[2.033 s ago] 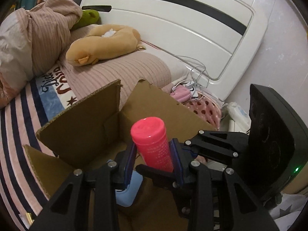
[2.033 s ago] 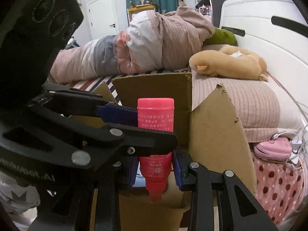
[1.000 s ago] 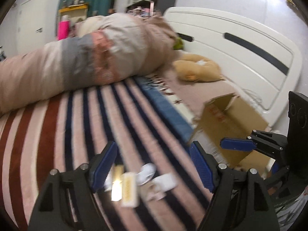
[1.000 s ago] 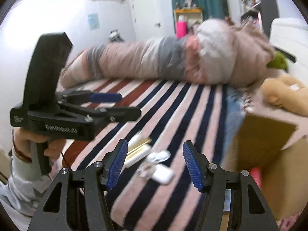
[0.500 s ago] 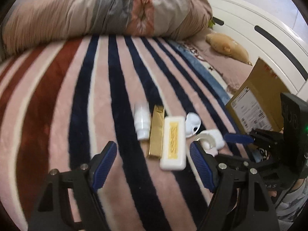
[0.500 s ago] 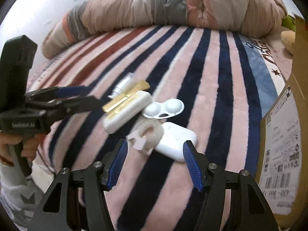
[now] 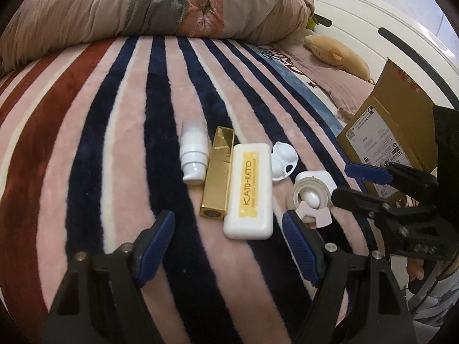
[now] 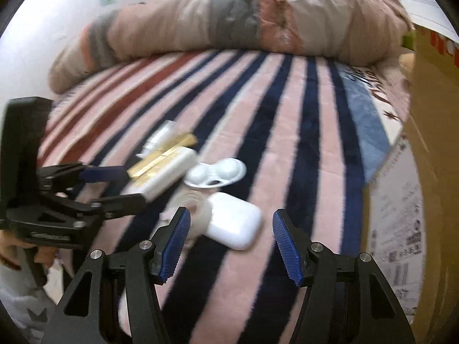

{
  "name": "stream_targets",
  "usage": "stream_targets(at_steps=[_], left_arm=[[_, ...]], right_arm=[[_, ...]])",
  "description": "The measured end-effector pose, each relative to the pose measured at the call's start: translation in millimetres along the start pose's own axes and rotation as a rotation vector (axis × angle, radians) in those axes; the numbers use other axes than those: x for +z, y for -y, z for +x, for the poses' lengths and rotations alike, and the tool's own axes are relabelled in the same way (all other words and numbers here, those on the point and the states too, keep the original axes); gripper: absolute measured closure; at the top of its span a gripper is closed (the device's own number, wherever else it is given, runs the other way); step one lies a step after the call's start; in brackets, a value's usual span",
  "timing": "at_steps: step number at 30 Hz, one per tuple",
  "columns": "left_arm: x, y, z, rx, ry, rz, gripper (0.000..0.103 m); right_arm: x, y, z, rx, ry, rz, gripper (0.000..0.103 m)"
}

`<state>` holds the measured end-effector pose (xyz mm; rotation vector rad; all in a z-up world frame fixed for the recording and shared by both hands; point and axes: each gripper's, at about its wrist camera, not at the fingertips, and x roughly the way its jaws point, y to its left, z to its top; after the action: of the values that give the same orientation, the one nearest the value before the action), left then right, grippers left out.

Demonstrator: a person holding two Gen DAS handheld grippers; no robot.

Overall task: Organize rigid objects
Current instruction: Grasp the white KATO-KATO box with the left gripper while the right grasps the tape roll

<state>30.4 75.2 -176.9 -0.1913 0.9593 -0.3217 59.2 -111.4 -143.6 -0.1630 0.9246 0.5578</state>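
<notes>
Several small items lie together on the striped blanket. A white pump bottle, a gold box and a white KATO-KATO case sit side by side. Beside them are a white contact-lens case and a tape roll. My left gripper hovers open just in front of the gold box and white case, nothing between its fingers. My right gripper stands open just short of a white earbud case, with the tape roll at its left finger.
A cardboard box stands at the bed's right side, also filling the right edge of the right wrist view. A rolled quilt lies across the far end of the bed. A plush toy rests by the white headboard.
Two seconds ago both grippers held a pink bottle over the cardboard box; that bottle is gone from them. Both have swung to the blanket and dropped close to the small items.
</notes>
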Motion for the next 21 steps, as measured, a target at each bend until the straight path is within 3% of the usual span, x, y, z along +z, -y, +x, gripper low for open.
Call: stream_targets(at_steps=[3,6,7,10,11,12,15,16,21], left_arm=[[1,0,-2,-0.007,0.001,-0.005,0.028],[3,0,0,0.008,-0.002,0.001,0.029],[3,1,2,0.014,-0.002,0.006,0.033],[4,0,8,0.02,-0.004,0.004,0.041],[4,1,8,0.013,-0.004,0.005,0.045],[4,2,9,0.006,-0.008,0.007,0.052],[2,5,8,0.02,-0.013,0.024,0.053],[1,5,7,0.019,-0.013,0.022,0.053],[-5,4,-1,0.009,-0.03,0.014,0.053]], right_arm=[[0,-12,-1,0.117,0.023,-0.074,0.047],[0,-27,12,0.091,0.008,-0.178,0.049],[0,-30,17,0.078,-0.006,-0.198,0.055],[-2,-39,25,0.03,0.002,-0.286,0.058],[-4,-42,27,-0.004,0.006,-0.321,0.071],[-5,-43,26,-0.024,0.012,-0.337,0.072],[-5,-40,23,-0.01,0.016,-0.318,0.079],[-5,-37,20,-0.011,0.022,-0.311,0.097],[-9,-27,13,0.054,-0.015,-0.255,0.094]])
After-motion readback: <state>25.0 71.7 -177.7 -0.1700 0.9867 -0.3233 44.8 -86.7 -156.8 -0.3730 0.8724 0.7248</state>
